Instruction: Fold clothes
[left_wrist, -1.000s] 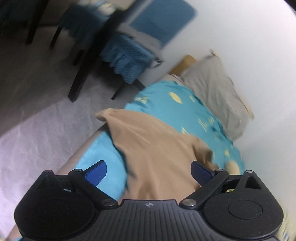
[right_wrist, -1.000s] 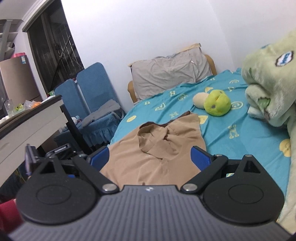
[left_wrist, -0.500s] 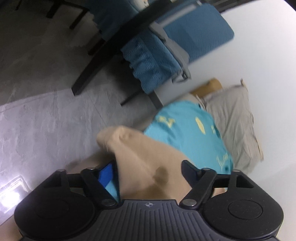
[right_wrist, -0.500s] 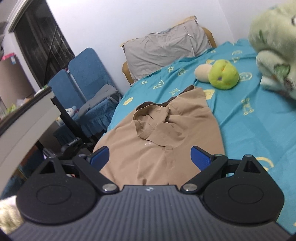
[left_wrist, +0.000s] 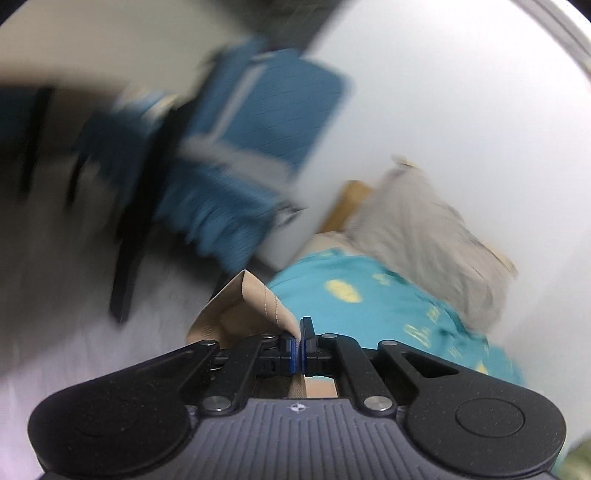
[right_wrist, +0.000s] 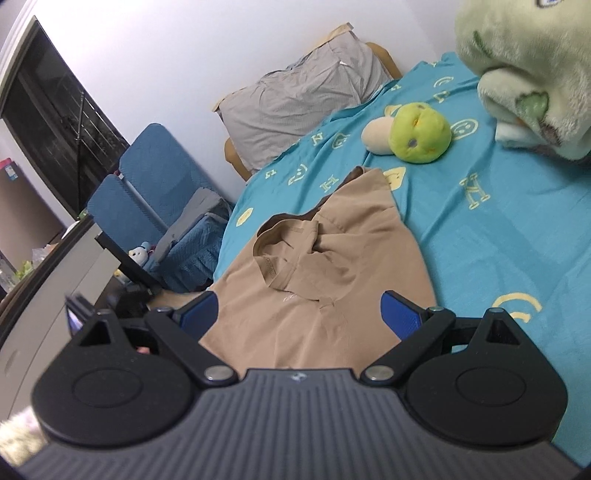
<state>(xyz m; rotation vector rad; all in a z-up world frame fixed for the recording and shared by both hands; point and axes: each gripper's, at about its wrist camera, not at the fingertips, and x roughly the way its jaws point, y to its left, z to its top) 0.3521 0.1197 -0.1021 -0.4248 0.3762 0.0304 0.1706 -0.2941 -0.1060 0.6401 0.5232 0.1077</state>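
A tan shirt lies spread on the teal bed sheet, its collar bunched toward the middle. My right gripper hovers open over the shirt's near part, with cloth showing between its blue pads. In the left wrist view my left gripper is shut on a stitched hem edge of the tan shirt, which stands up in a fold ahead of the fingers. That view is motion-blurred.
A grey pillow leans at the head of the bed. A green and cream plush toy and a big pale green plush lie on the sheet to the right. Blue chairs and a desk stand left of the bed.
My left gripper has gone from open to shut on the shirt's edge and swung upward. The right gripper has tilted and dropped closer over the shirt, still open.
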